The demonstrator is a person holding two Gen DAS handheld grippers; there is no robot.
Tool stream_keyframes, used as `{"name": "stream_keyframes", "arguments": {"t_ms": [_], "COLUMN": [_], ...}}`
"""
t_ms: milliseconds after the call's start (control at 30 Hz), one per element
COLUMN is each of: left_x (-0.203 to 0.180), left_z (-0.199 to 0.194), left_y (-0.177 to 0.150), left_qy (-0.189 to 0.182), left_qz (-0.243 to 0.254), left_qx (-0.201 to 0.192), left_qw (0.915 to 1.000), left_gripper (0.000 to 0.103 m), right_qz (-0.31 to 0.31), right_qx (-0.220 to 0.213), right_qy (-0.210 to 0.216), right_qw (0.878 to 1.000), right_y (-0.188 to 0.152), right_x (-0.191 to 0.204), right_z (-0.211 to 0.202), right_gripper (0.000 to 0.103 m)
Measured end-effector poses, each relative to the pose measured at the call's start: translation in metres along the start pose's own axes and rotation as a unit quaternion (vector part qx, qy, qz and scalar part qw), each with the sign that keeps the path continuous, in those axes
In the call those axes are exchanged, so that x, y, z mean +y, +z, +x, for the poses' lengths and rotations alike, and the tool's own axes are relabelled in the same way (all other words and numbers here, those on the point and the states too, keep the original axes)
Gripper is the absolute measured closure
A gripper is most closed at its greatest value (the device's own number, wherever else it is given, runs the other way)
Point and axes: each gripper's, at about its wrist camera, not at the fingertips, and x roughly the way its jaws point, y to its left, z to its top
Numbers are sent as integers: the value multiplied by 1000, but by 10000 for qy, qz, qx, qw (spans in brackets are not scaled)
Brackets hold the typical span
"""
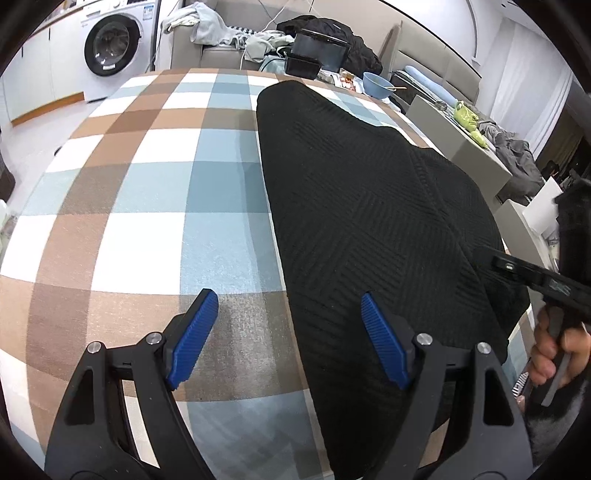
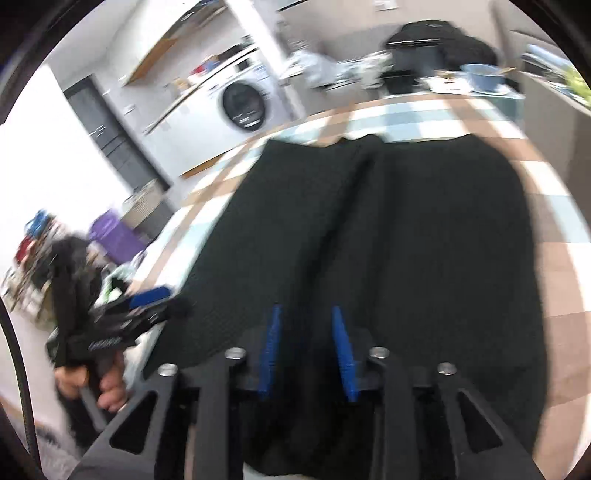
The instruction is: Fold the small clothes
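A black ribbed knit garment (image 1: 369, 184) lies lengthwise on the checked tablecloth (image 1: 147, 184), with one layer folded over along its right side. My left gripper (image 1: 288, 299) hovers open and wide over the garment's near left edge. One blue pad is above the cloth and the other above bare tablecloth, and nothing is pinched. In the right wrist view, which is blurred, the garment (image 2: 406, 240) fills the middle. My right gripper (image 2: 306, 314) stands over its near end with a narrow gap between the pads. Flat cloth shows below the gap and nothing is gripped.
A blue bowl (image 1: 376, 85) and black containers (image 1: 317, 55) stand at the table's far end. A washing machine (image 1: 110, 44) is at the back left, and a sofa with clothes (image 1: 214, 26) behind the table. A grey side table (image 1: 467, 147) stands to the right. A person's hand (image 1: 554, 354) holds the right gripper's handle.
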Motion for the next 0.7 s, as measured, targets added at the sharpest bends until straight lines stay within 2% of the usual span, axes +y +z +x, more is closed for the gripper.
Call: {"name": "stream_keyframes", "arguments": {"t_ms": [67,133,300,367,433,467,500,567,633,700], "left_x": [0,0,-1,0,1,1,2,4,6,5], "left_z": [2,2,4,4,5,6,6,5,6,10], "left_y": [0,0,2,3,4,5,6,7,10,12], "left_qy": [10,35,53,50,26,28,35,3,-105,-135], "left_qz": [9,29,45,25,-1,-2,-11,-82,-191,-238], "left_qx": [14,2,-11,-5,-5,6,6,-13,-7,19], "left_qw": [10000,10000,10000,10000,10000,10000,10000,10000,9998,9996], "left_gripper": [25,25,25,25,25,25,25,25,25,25], "right_qz": [251,410,466,370,249,174,14,-194,-204,-193], "right_qx": [202,77,190,219,218,117,-210,-549,-634,-621], "right_qy": [0,251,419,284,104,167,232,197,69,-425], "right_qw": [9995,9988,9979,9987,9994,9996,9995,9981,9978,9970], "right_y": [7,15,47,55,57,54,54,55,55,56], "right_x": [-16,-30,-29,-24,-20,-19,-12,-10,-14,-24], "right_z": [15,18,42,51,53,46,31,9,-3,2], "right_gripper": [69,69,69,79,96,98,98,99,99,98]}}
